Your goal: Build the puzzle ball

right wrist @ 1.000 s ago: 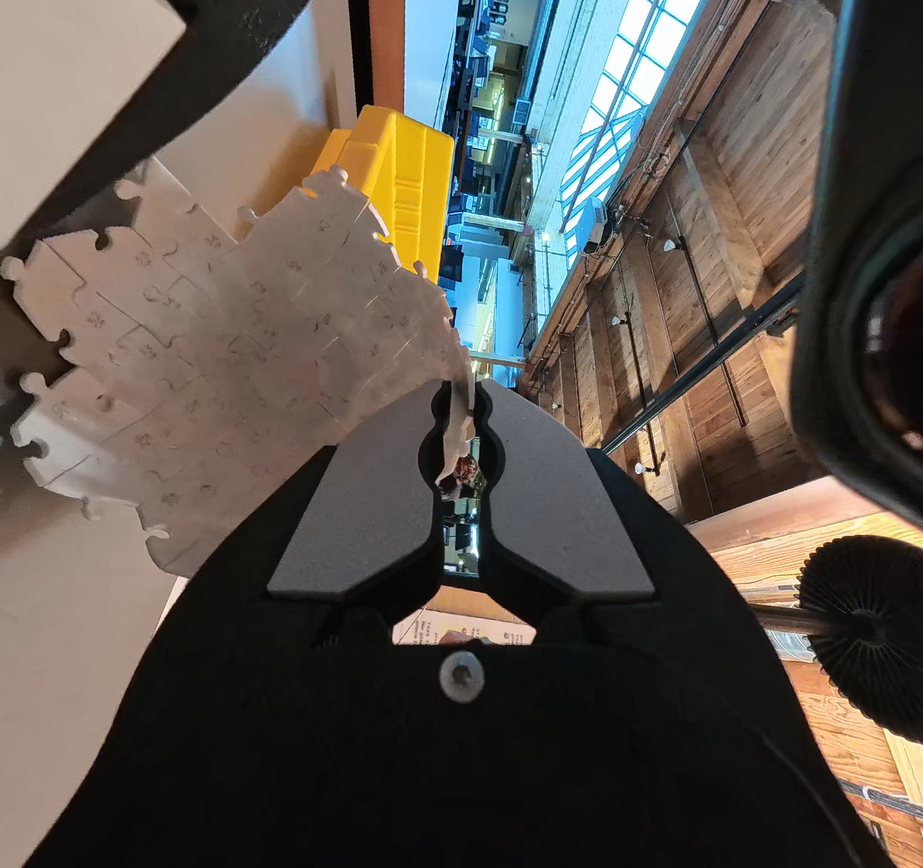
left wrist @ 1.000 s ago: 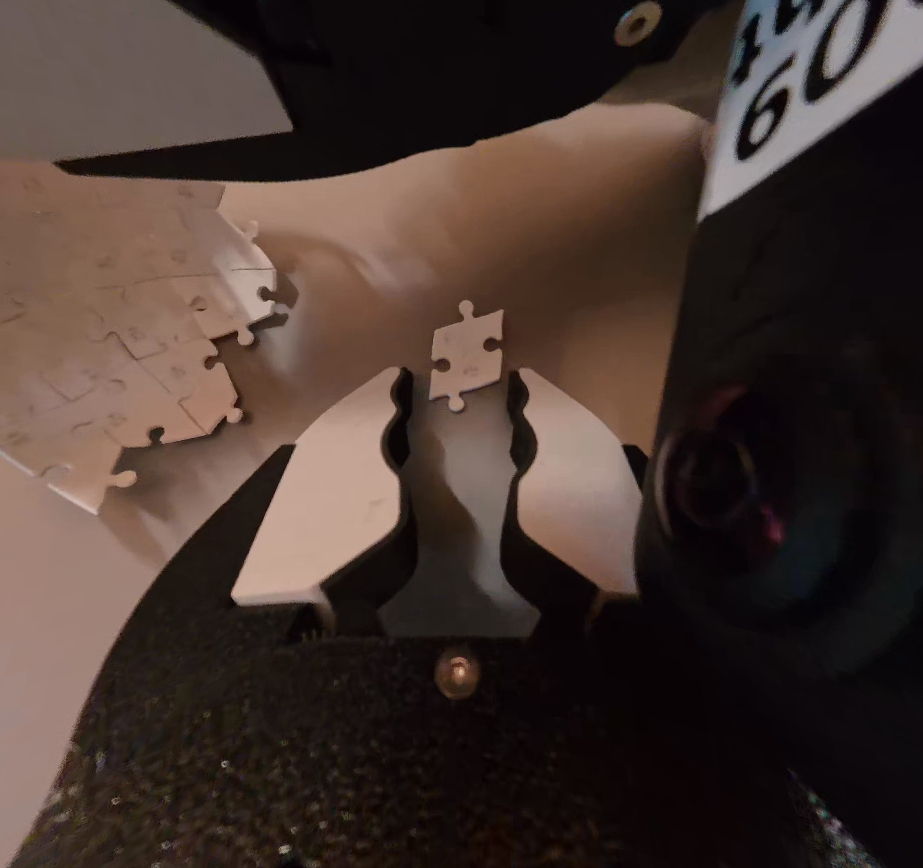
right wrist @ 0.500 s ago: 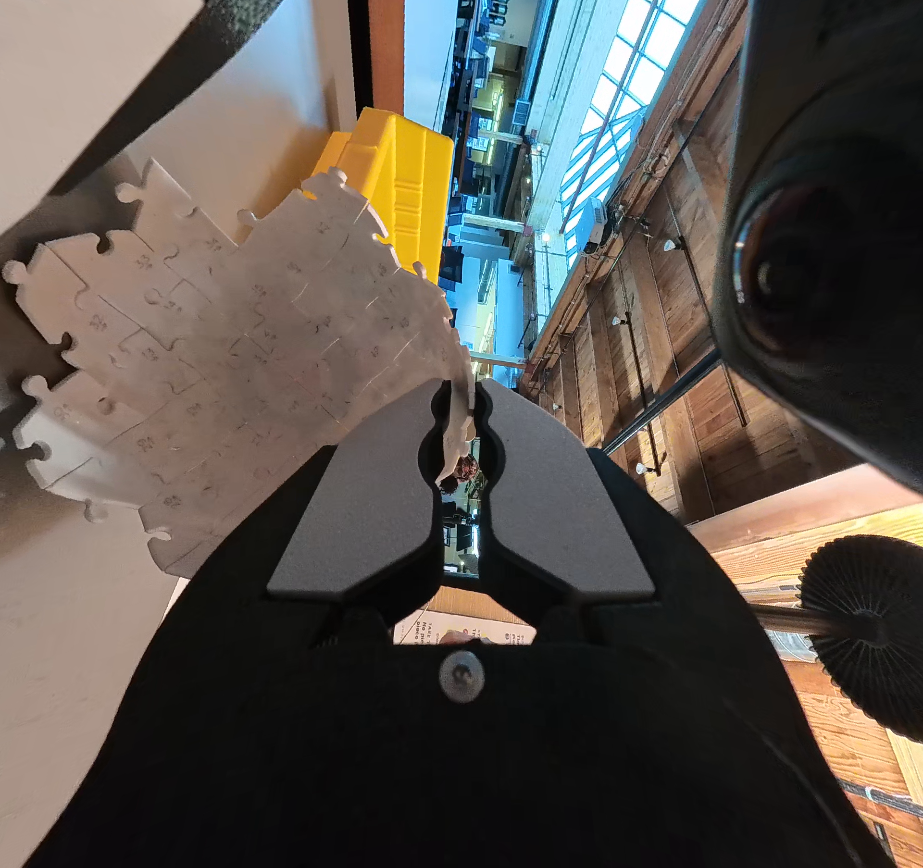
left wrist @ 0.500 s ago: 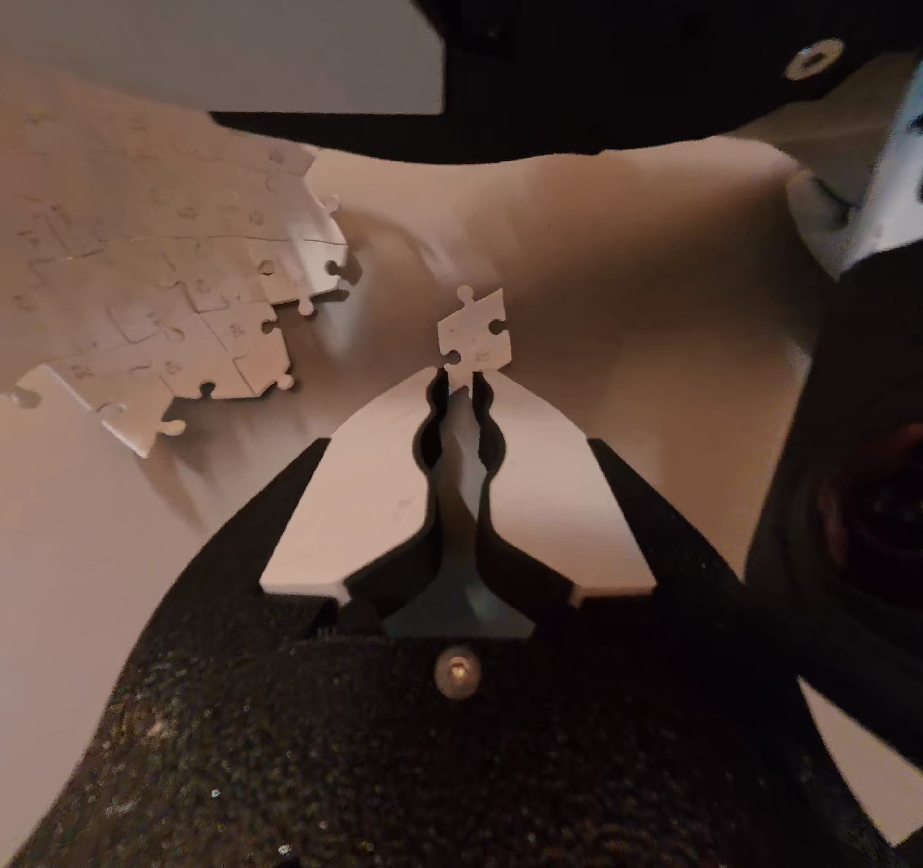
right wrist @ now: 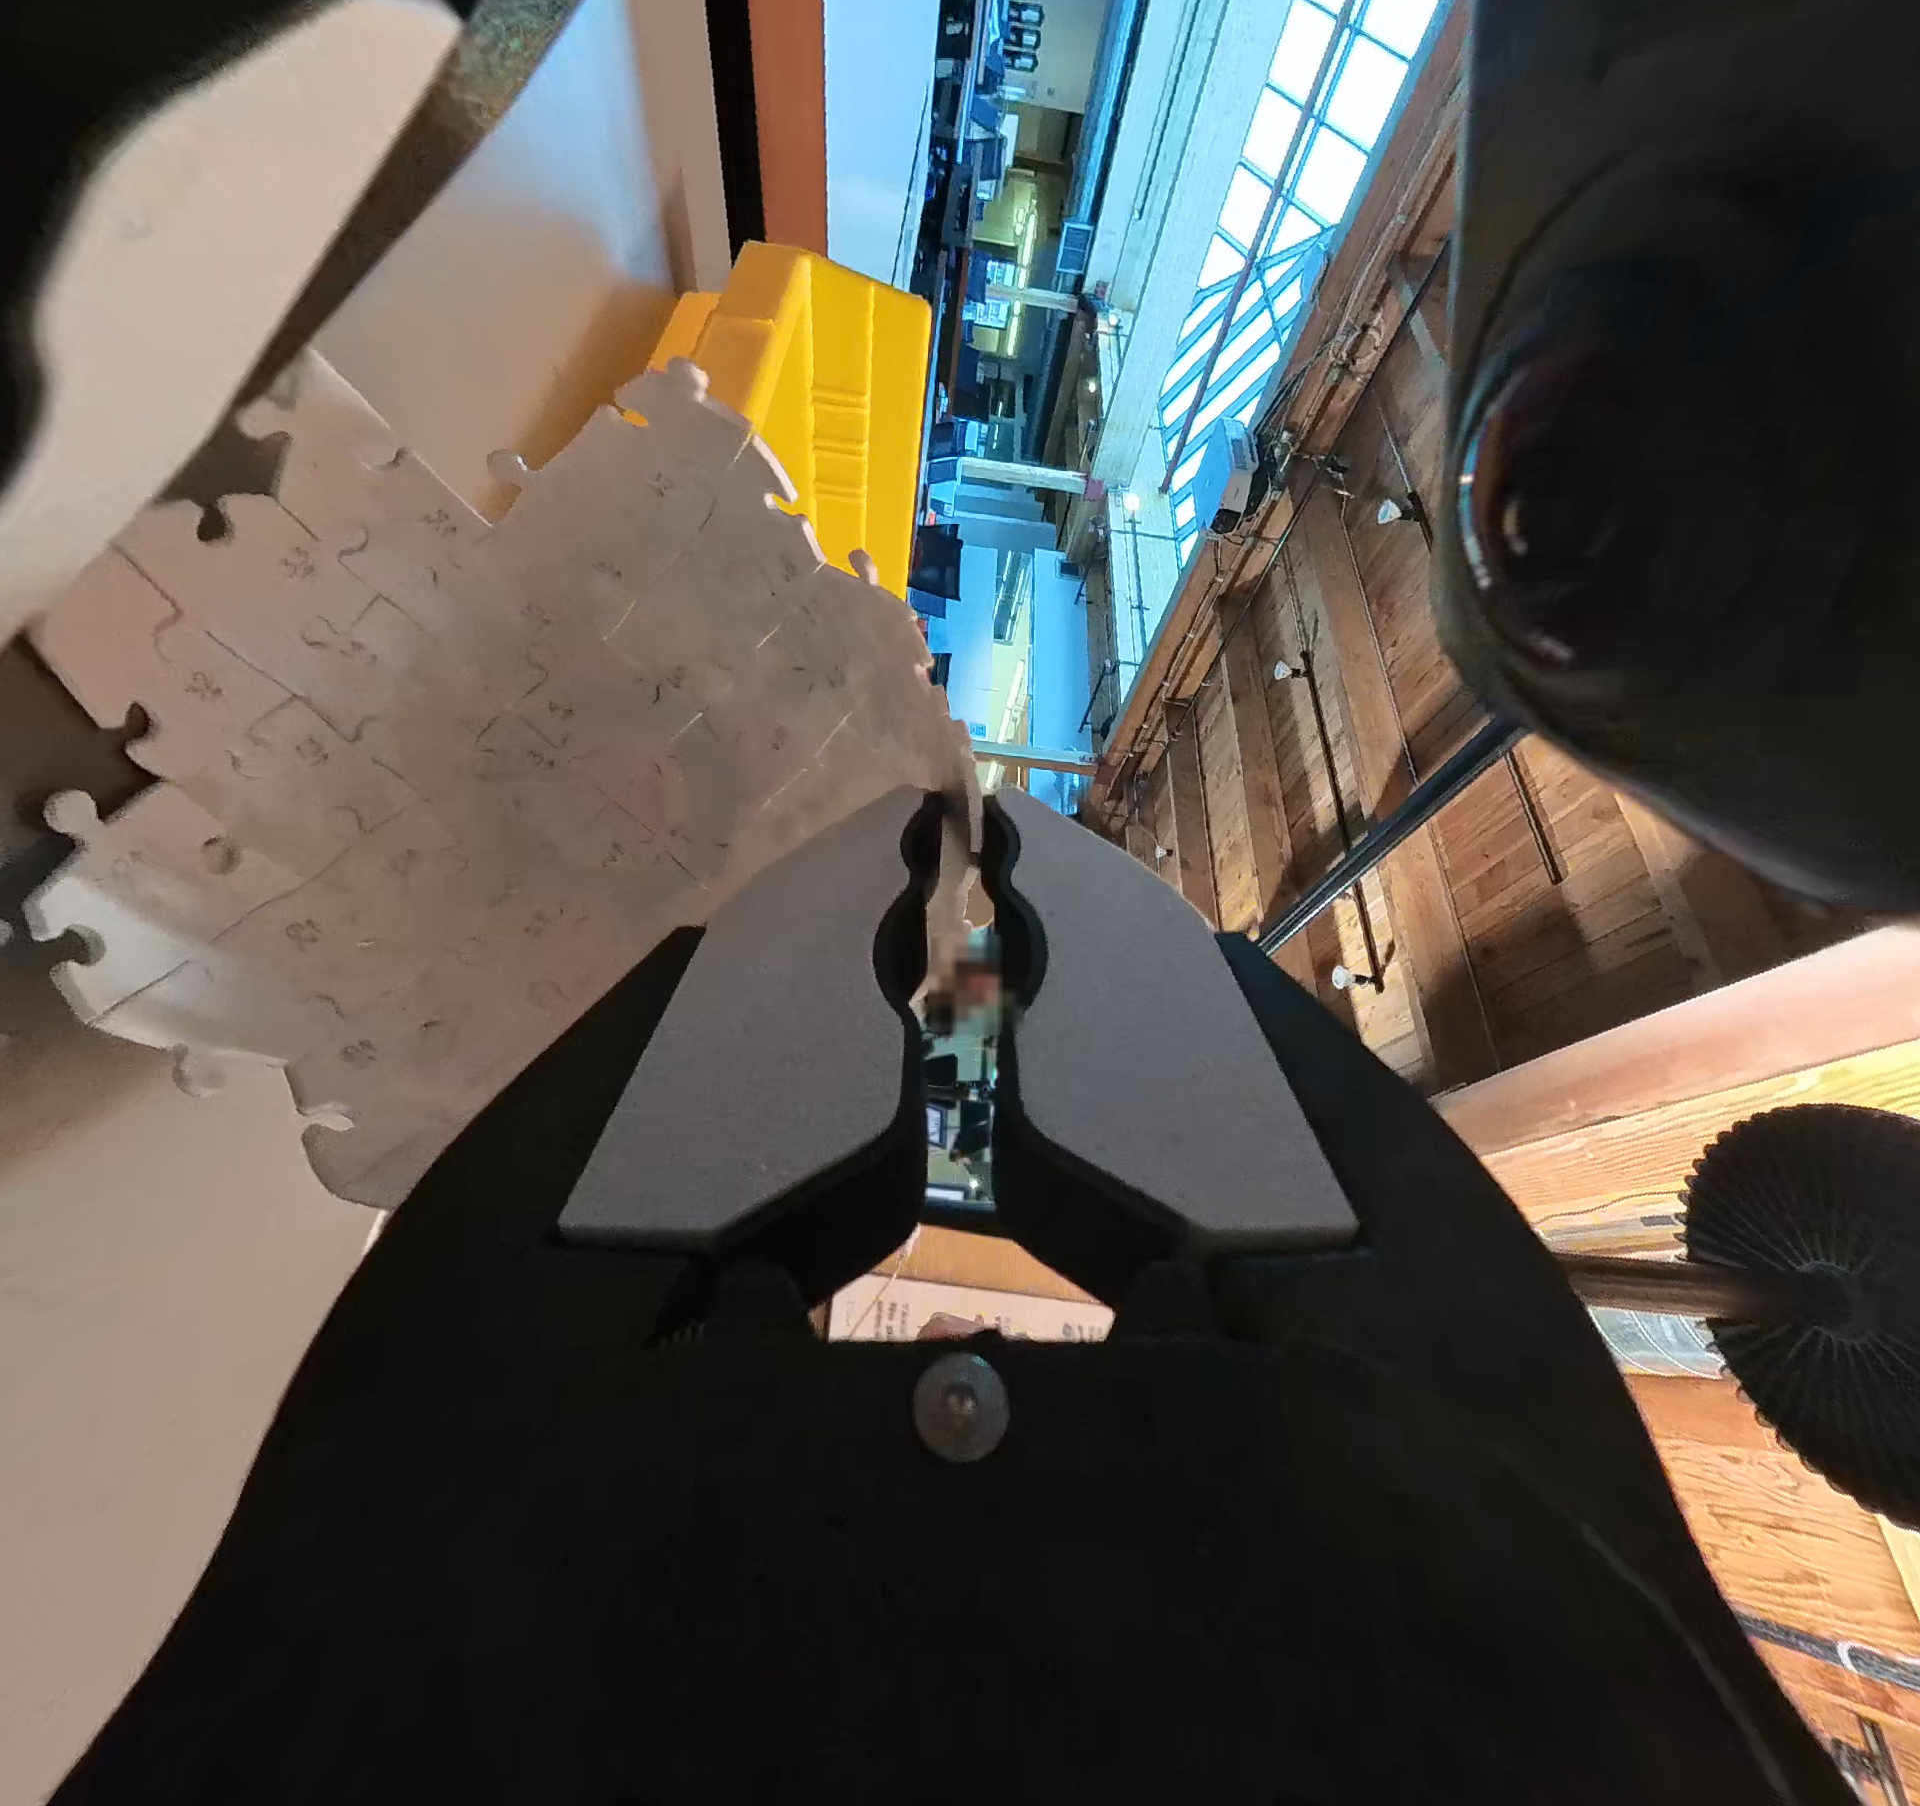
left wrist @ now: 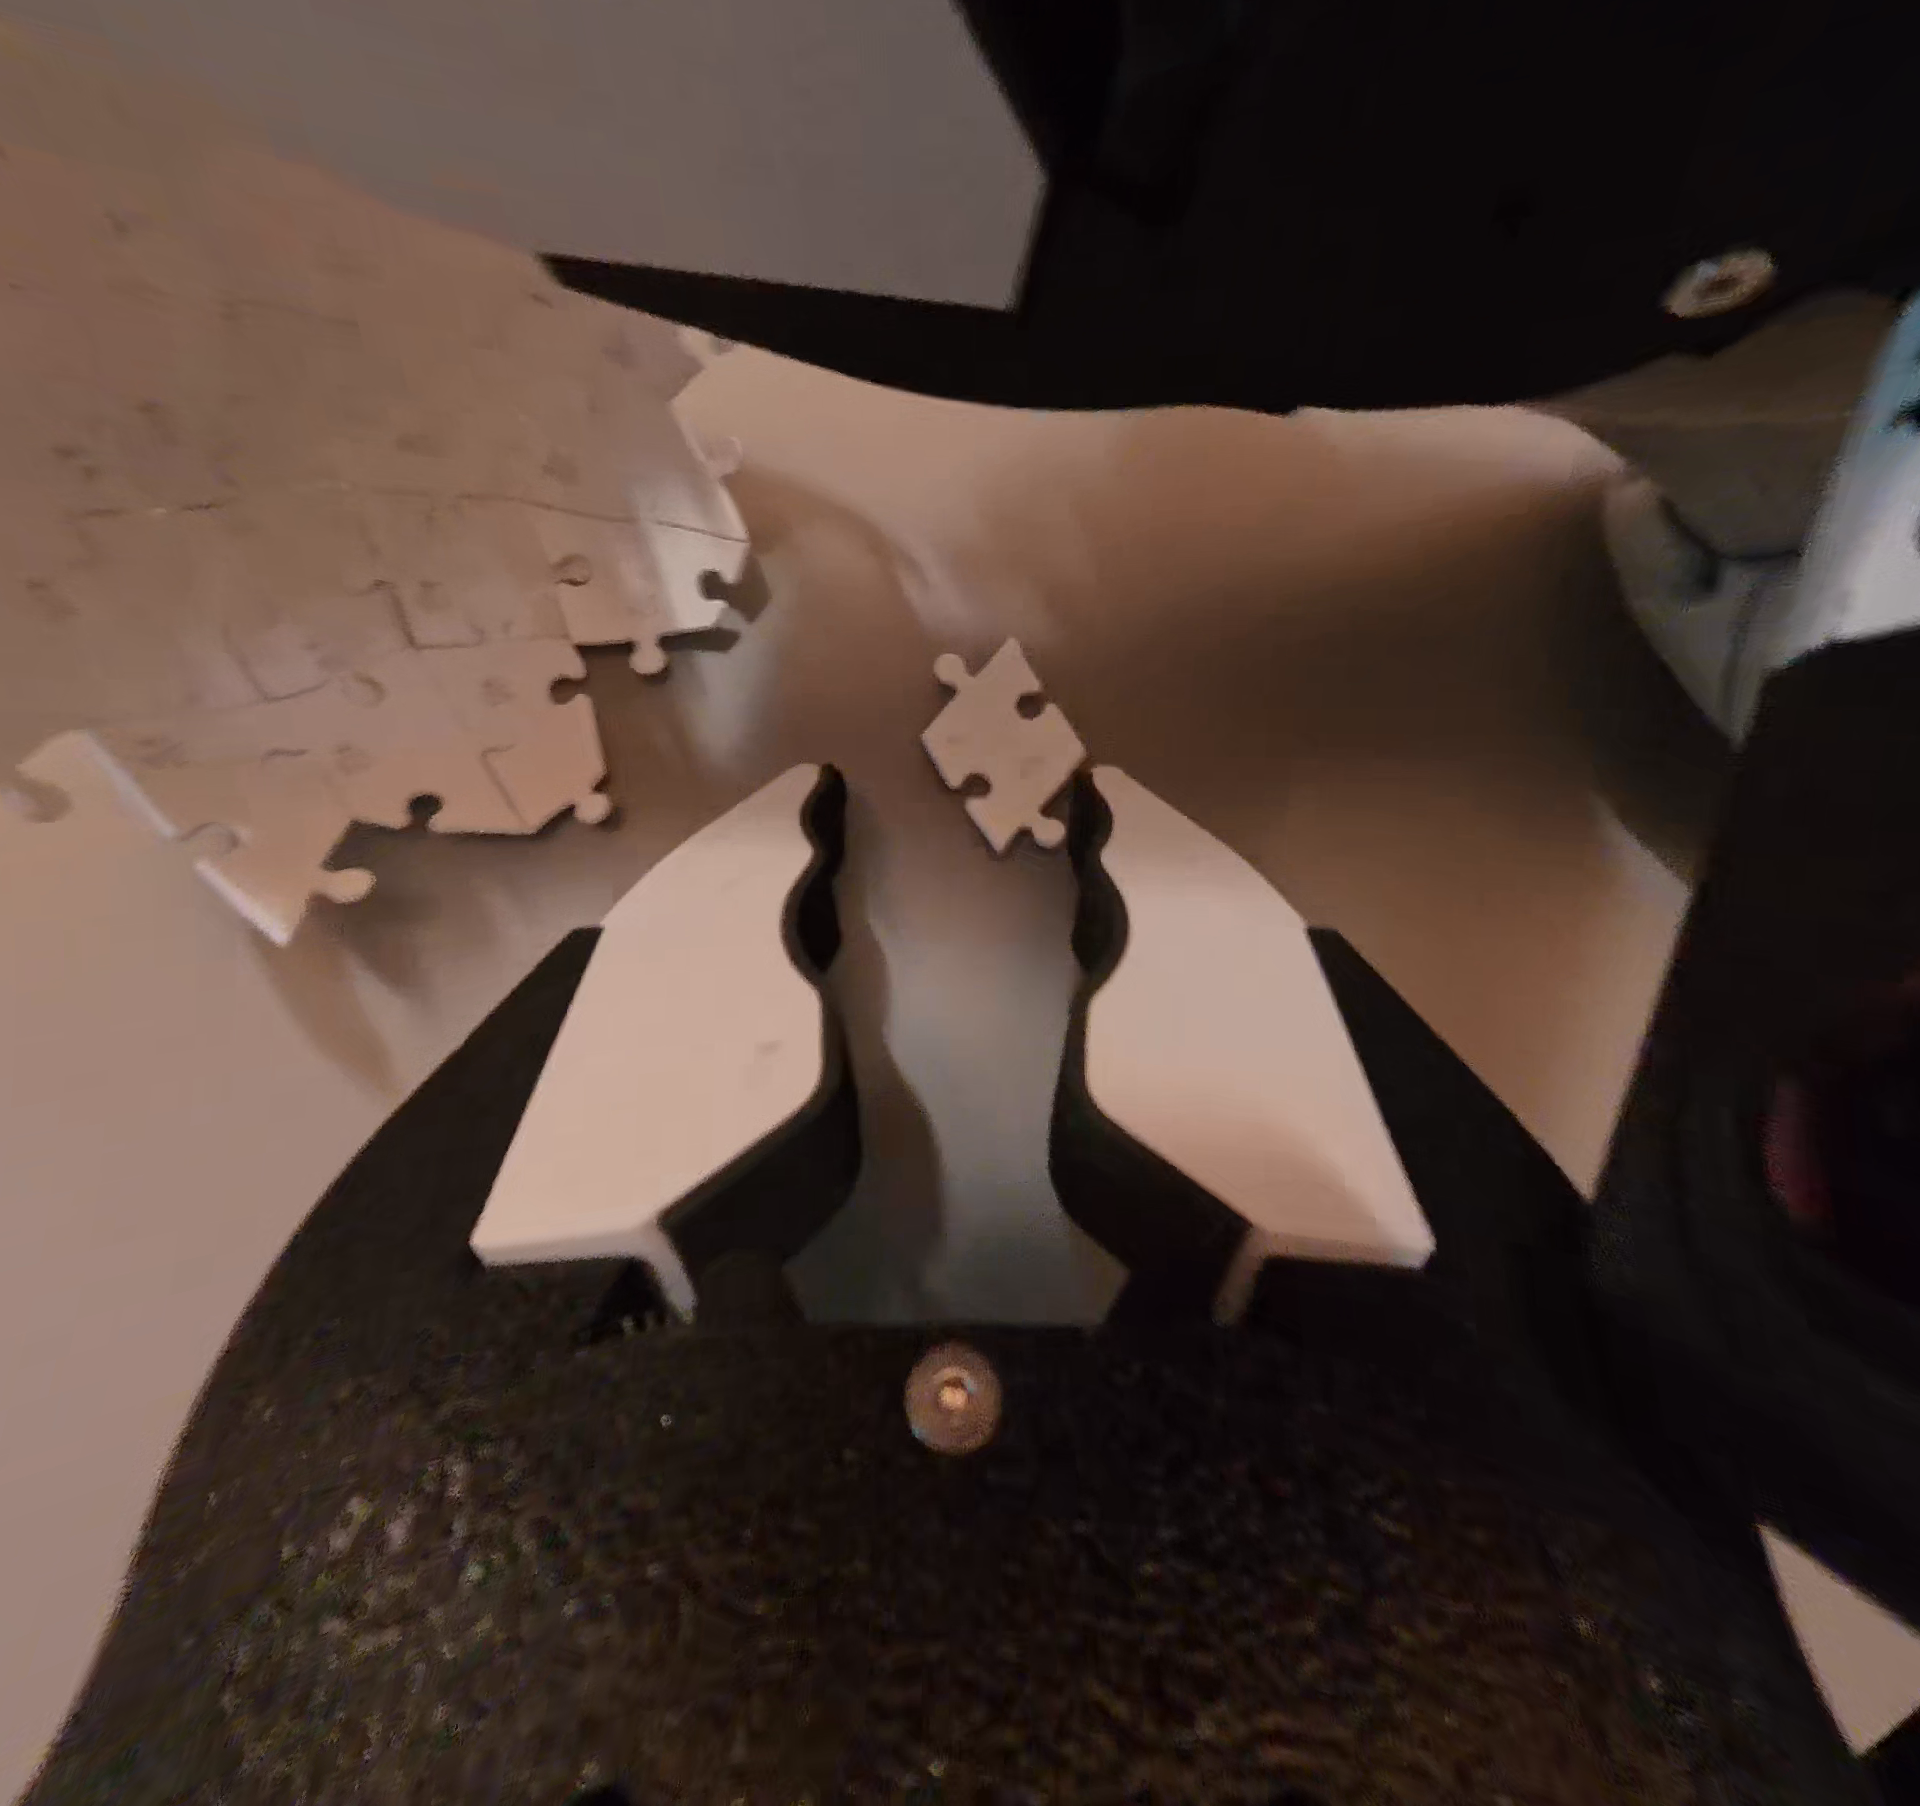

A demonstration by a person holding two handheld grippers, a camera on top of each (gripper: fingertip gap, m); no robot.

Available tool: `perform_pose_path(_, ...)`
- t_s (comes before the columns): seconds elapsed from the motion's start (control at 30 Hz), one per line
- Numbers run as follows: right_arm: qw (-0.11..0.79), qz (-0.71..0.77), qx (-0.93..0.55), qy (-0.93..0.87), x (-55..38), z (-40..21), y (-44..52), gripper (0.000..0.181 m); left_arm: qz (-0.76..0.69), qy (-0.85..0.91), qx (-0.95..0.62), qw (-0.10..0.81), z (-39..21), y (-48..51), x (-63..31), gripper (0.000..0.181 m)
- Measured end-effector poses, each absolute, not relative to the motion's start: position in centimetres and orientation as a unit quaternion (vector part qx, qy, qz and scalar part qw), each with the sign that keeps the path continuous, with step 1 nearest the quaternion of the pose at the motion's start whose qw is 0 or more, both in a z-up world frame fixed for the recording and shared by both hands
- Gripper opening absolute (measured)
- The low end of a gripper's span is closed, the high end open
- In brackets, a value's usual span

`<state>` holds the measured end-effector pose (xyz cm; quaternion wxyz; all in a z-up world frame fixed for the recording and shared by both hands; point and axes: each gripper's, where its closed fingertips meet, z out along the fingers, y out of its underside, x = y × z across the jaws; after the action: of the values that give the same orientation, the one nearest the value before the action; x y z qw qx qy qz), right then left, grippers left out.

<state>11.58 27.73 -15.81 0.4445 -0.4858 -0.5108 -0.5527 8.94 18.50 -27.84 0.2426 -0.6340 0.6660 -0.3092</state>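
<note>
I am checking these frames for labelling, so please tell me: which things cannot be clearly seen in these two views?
- Left wrist view: the assembled puzzle section is cut off by the left edge; its printed marks are blurred.
- Left wrist view: whether the single puzzle piece touches the open left gripper is unclear.
- Right wrist view: the section's edge inside the right gripper is hidden by its fingers.

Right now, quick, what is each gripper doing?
Left gripper: open, holding nothing; loose piece lies at its fingertips.
Right gripper: closed on the puzzle sheet.
</note>
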Motion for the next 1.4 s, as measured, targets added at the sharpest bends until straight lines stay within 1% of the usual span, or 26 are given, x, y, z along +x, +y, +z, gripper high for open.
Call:
perform_pose_path(0.17, 0.441, -0.557, -0.486, -0.51, 11.8, -15.9, 27.8, 0.008, -0.297, 0.699, -0.609, 0.23, -28.4, 17.8, 8.8, 0.041)
perform_pose_path(0.23, 0.442, -0.556, -0.485, -0.51, 11.7, -15.9, 27.8, 0.007, -0.283, 0.701, -0.607, 0.244, -28.5, 18.2, 8.9, 0.032)
perform_pose_path(0.3, 0.442, -0.556, -0.485, -0.51, 11.6, -15.9, 27.8, 0.008, -0.284, 0.698, -0.611, 0.242, -28.4, 18.3, 8.8, 0.018)
perform_pose_path(0.33, 0.442, -0.556, -0.486, -0.51, 11.6, -15.9, 27.8, 0.008, -0.283, 0.695, -0.614, 0.243, -28.4, 18.5, 8.8, 0.016)
perform_pose_path(0.47, 0.442, -0.556, -0.486, -0.509, 11.7, -16.0, 27.8, 0.008, -0.274, 0.676, -0.636, 0.252, -28.5, 20.0, 8.6, 0.021)
perform_pose_path(0.53, 0.441, -0.556, -0.486, -0.51, 11.7, -16.0, 27.8, 0.008, -0.264, 0.665, -0.647, 0.262, -28.4, 20.6, 8.6, 0.028)
perform_pose_path(0.67, 0.441, -0.557, -0.485, -0.51, 11.7, -15.9, 27.8, 0.007, -0.299, 0.683, -0.617, 0.253, -27.9, 18.9, 9.1, 0.032)
perform_pose_path(0.77, 0.442, -0.555, -0.486, -0.51, 11.7, -16.0, 27.8, 0.008, -0.287, 0.699, -0.608, 0.242, -28.4, 18.5, 9.3, 0.033)
perform_pose_path(0.9, 0.44, -0.558, -0.484, -0.511, 11.6, -15.9, 27.8, 0.007, -0.28, 0.69, -0.62, 0.246, -28.5, 19.1, 9.4, 0.026)
perform_pose_path(1.1, 0.44, -0.557, -0.485, -0.511, 11.7, -16.0, 27.8, 0.007, -0.272, 0.672, -0.64, 0.253, -28.5, 20.5, 9.0, 0.024)
perform_pose_path(1.3, 0.447, -0.551, -0.486, -0.51, 11.6, -15.9, 27.7, 0.007, -0.319, 0.677, -0.619, 0.238, -27.8, 18.7, 9.6, 0.046)
perform_pose_path(1.4, 0.447, -0.552, -0.487, -0.509, 11.7, -15.9, 27.7, 0.007, -0.321, 0.691, -0.605, 0.23, -27.9, 18.4, 9.9, 0.046)
